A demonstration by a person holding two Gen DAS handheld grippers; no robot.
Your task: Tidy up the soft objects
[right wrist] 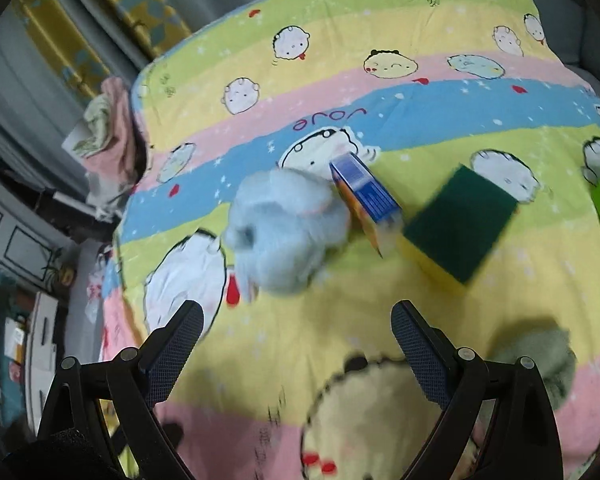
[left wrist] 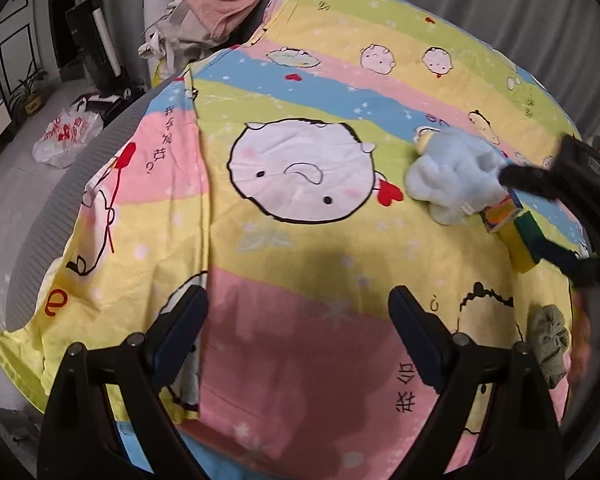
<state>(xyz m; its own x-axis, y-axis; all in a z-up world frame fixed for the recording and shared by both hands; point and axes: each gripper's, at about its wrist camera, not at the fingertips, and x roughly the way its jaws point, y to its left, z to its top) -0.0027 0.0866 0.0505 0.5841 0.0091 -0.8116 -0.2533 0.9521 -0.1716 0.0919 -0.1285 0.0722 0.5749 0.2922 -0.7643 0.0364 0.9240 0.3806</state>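
The blue plush toy (right wrist: 284, 232) lies just beyond the right gripper (right wrist: 296, 340), slightly left; the left gripper (left wrist: 298, 320) is farther; both jaws wide, empty

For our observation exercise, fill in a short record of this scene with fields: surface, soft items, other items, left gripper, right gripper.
surface: striped cartoon-print sheet
soft items: pale blue plush toy, beside the box; crumpled grey-green cloth near the sheet's edge
other items: blue and orange box, between the toy and the sponge; green-topped yellow sponge
left gripper: open, nothing between the fingers, over the sheet
right gripper: open, nothing held, pointing toward the toy and box
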